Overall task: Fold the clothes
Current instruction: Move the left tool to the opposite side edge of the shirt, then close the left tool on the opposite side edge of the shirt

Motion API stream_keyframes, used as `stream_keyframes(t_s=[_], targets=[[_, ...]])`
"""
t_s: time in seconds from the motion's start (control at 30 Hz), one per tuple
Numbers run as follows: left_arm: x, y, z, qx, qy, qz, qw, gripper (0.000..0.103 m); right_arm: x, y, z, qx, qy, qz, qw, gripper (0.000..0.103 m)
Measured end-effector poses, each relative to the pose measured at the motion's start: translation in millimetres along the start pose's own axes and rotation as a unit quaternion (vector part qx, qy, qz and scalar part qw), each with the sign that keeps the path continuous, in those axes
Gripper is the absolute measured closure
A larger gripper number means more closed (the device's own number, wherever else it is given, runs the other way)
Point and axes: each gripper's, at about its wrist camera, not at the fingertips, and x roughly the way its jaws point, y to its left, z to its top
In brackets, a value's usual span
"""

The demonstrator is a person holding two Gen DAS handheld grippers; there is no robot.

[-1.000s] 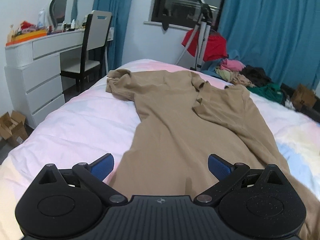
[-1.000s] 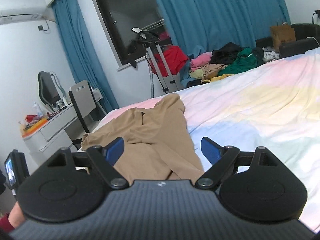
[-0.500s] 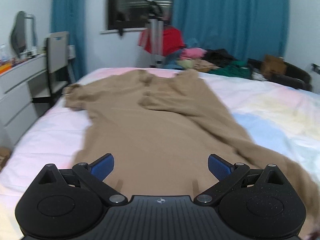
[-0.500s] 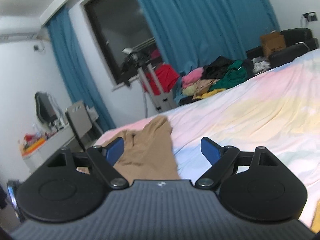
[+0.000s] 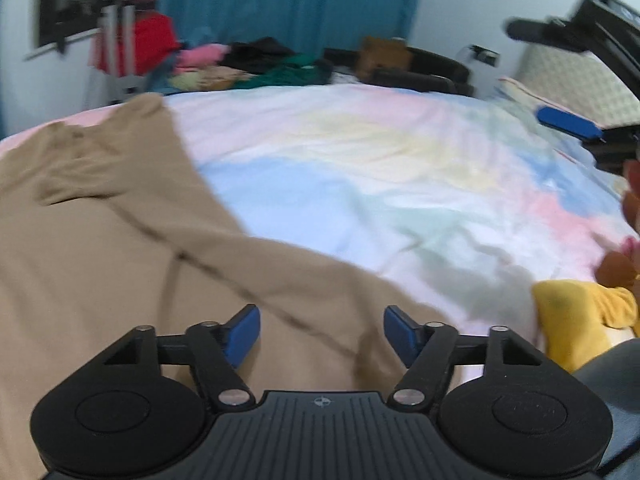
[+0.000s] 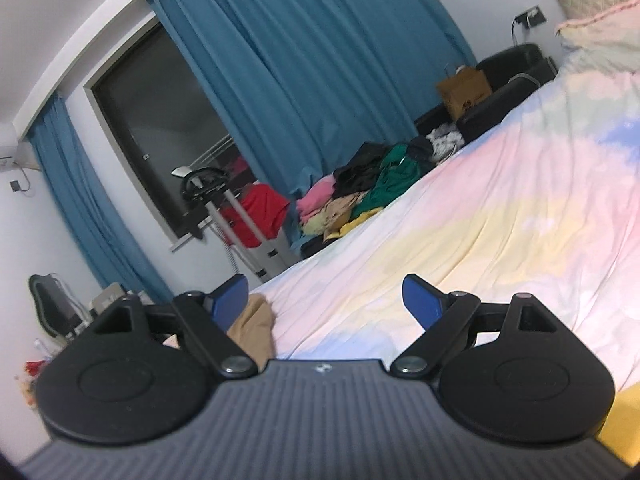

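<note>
Jaws of the left gripper point(image 5: 321, 332) have just been closing, half-open over the tan garment point(image 5: 100, 248); right gripper point(image 6: 325, 305) gapes wide, empty.

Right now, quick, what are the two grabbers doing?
Left gripper: open, fingers just been closing in, over the tan garment but not pinching it.
Right gripper: open, holding nothing.
</note>
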Motion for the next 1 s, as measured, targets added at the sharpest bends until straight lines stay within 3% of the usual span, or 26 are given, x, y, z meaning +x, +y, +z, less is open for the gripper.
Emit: stream_keyframes(t_s=[0.23, 0.33, 0.4, 0.43, 0.57, 0.73, 0.87, 1.0], targets=[[32.8, -31.7, -2.3, -0.010, 0.023, -0.101, 0.9945, 0.048, 1.0, -13.6, 0.1, 0.010, -0.015, -0.014, 1.000, 0.017], [52.2, -39.8, -7.3, -0.011, 0.056, -0.091, 0.9942, 0.056, 6.7, -17.0, -0.6, 0.010, -0.011, -0.020, 1.000, 0.017], [62.3, -41.1, -11.1, -0.009, 0.073, -0.063, 0.9953, 0.079, 10.7, -17.1, -2.4, 0.006, -0.002, -0.026, 1.000, 0.017], [65.5, -41.1, -12.6, -0.010, 0.078, -0.053, 0.9955, 0.098, 12.4, -17.1, -3.4, 0.004, 0.002, -0.027, 1.000, 0.017], [49.9, -32.5, -11.4, -0.036, 0.055, -0.048, 0.9966, 0.101, 14.5, -16.9, -5.4, 0.003, 0.008, -0.027, 1.000, 0.017], [-10.5, 0.5, -5.0, -0.098, 0.003, -0.077, 0.9922, 0.100, 13.9, -15.8, -7.0, 0.003, 0.015, -0.024, 1.000, 0.017], [-63.6, 37.1, -10.6, -0.163, -0.028, -0.095, 0.9817, 0.100, 14.3, -6.2, -11.6, -0.011, 0.024, -0.018, 0.999, 0.017], [-103.3, 81.7, -43.5, -0.240, -0.030, -0.088, 0.9662, 0.101, 16.5, 5.9, -17.7, -0.028, 0.039, -0.008, 0.999, 0.017]])
